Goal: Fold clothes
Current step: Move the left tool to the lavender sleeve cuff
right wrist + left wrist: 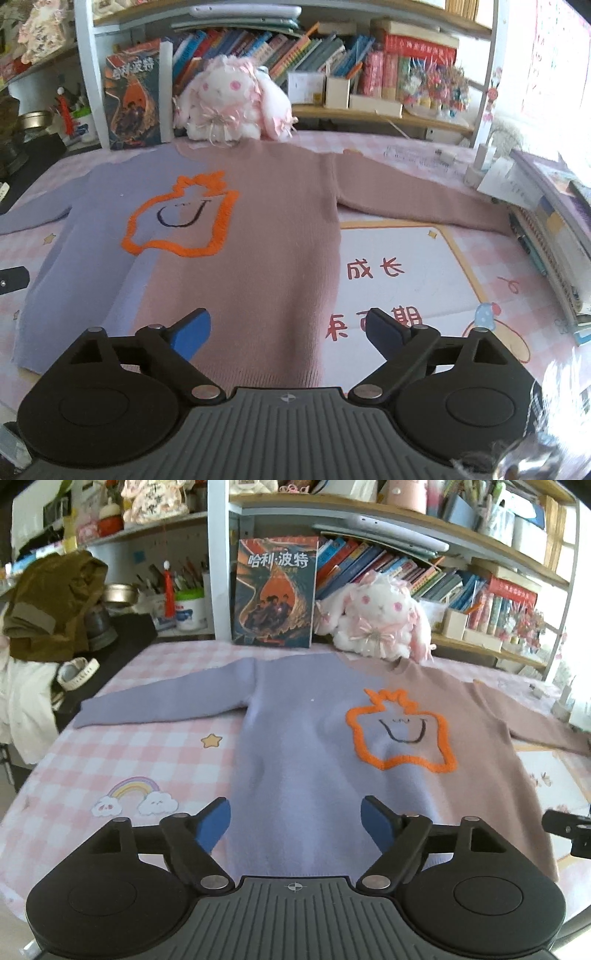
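Note:
A two-tone sweater (295, 738) lies flat on the table, front up, lilac on its left half and dusty pink on its right half (273, 229), with an orange outlined star and a smile on the chest. Both sleeves are spread out sideways. My left gripper (295, 825) hovers open above the lilac hem, nothing between its blue pads. My right gripper (286, 332) is open over the pink hem, also holding nothing. The tip of the right gripper (565, 830) shows at the right edge of the left wrist view.
A pink checked cloth (147, 760) covers the table. A book (275, 590) and a plush rabbit (376, 616) stand behind the collar under bookshelves. Olive clothing (55, 602) is heaped at the far left. Notebooks (554, 236) lie along the right edge.

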`<state>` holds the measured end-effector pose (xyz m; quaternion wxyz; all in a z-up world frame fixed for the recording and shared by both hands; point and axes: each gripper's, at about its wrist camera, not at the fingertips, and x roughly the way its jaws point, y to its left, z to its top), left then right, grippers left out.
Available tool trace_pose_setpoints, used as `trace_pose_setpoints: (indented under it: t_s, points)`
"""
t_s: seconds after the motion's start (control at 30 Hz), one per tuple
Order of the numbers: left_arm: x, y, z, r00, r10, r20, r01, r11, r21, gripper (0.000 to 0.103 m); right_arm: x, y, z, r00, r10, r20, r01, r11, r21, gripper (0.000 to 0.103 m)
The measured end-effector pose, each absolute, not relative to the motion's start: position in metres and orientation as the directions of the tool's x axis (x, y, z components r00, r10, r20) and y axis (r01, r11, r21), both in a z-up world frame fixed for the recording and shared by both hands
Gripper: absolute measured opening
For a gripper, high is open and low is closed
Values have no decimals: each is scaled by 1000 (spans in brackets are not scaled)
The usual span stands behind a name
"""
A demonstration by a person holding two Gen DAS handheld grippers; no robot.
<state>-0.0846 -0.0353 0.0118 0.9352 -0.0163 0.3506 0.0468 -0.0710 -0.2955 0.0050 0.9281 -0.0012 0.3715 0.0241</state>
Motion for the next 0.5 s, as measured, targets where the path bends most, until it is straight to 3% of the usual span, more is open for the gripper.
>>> trace_pose_setpoints:
  t_s: [0.27, 0.5]
  points:
    - [-112, -50, 14, 747, 126, -652, -83, 992, 97, 86, -93, -283, -2, 721, 91, -687, -109, 994, 17, 96]
    - [-125, -44, 13, 745, 139, -652, -96, 990, 100, 88, -103, -273, -1, 724, 107, -682, -136, 991, 11, 96]
